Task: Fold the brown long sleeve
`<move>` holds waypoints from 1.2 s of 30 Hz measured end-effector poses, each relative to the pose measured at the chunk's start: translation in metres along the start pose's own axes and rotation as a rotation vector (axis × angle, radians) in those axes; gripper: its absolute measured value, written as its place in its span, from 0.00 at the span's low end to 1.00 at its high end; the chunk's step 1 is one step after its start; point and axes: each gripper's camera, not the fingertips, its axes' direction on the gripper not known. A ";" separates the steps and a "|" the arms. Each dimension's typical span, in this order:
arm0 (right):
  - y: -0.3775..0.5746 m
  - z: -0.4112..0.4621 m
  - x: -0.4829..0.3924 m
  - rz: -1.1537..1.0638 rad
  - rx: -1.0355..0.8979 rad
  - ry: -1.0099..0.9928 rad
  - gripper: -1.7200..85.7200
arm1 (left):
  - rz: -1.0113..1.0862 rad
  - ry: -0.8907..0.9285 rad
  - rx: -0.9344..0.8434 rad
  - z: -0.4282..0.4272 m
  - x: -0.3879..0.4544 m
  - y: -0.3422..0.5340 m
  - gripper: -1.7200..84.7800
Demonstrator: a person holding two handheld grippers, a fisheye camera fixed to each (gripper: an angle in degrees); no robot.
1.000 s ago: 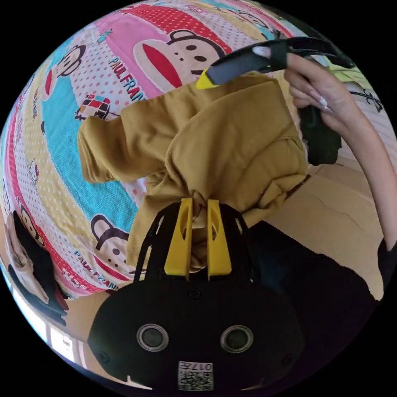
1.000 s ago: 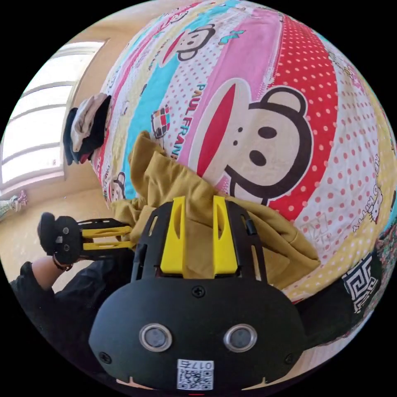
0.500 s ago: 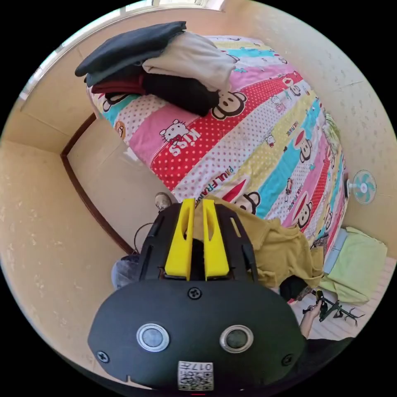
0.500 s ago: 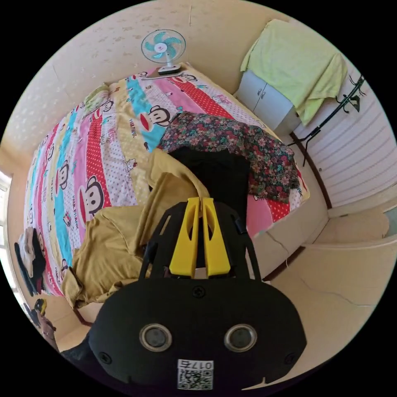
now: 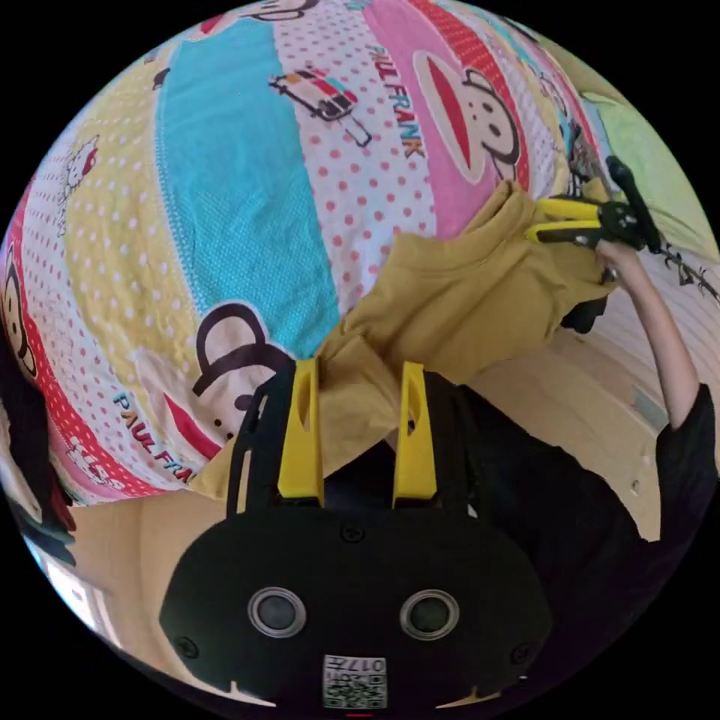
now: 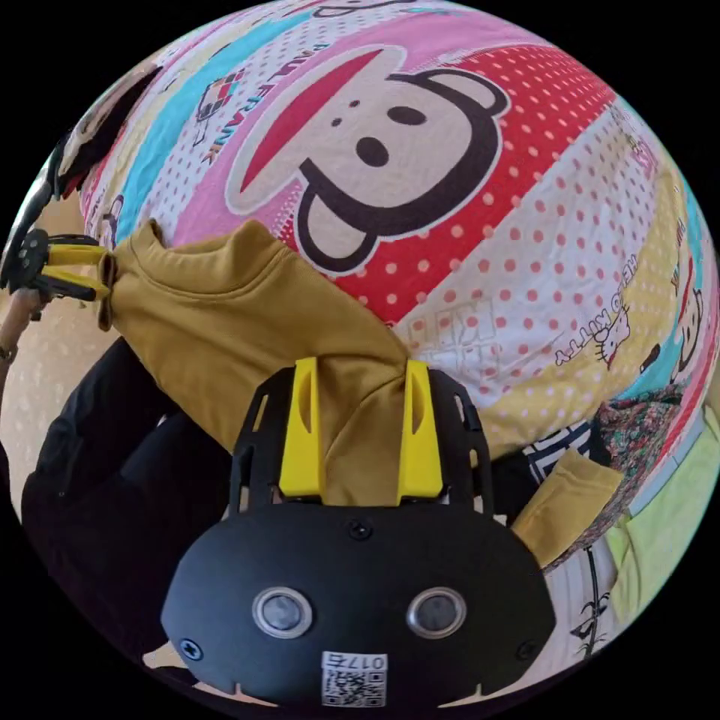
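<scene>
Both cameras swung back down to the cartoon-print bedsheet (image 5: 247, 187) — mustard-brown long-sleeve top (image 5: 457, 292) now stretched along the bed edge, left gripper (image 5: 358, 375) and right gripper (image 6: 360, 375) jaws spread, fabric lying between — likely release, fold next.

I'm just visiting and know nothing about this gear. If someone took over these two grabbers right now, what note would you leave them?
Left gripper: jaws apart, with one end of the mustard-brown long-sleeve top lying between them.
Right gripper: jaws also apart, with the other end between them.
Top: stretched out between the two grippers along the edge of the cartoon-monkey patterned bed cover, partly hanging off.
Done: the top is spread out.
Left: no fold shows yet, so the sleeves and body remain to fold.
</scene>
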 end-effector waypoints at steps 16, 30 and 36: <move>0.023 0.036 -0.021 0.287 0.301 -0.297 0.15 | -0.136 0.124 0.435 0.042 0.024 0.096 0.17; 0.108 -0.013 -0.143 0.382 0.479 -0.361 0.06 | -0.343 0.032 0.337 0.109 0.183 0.113 0.03; 0.255 -0.103 -0.263 0.396 0.869 -0.196 0.06 | -0.348 0.287 0.746 -0.009 0.224 0.255 0.02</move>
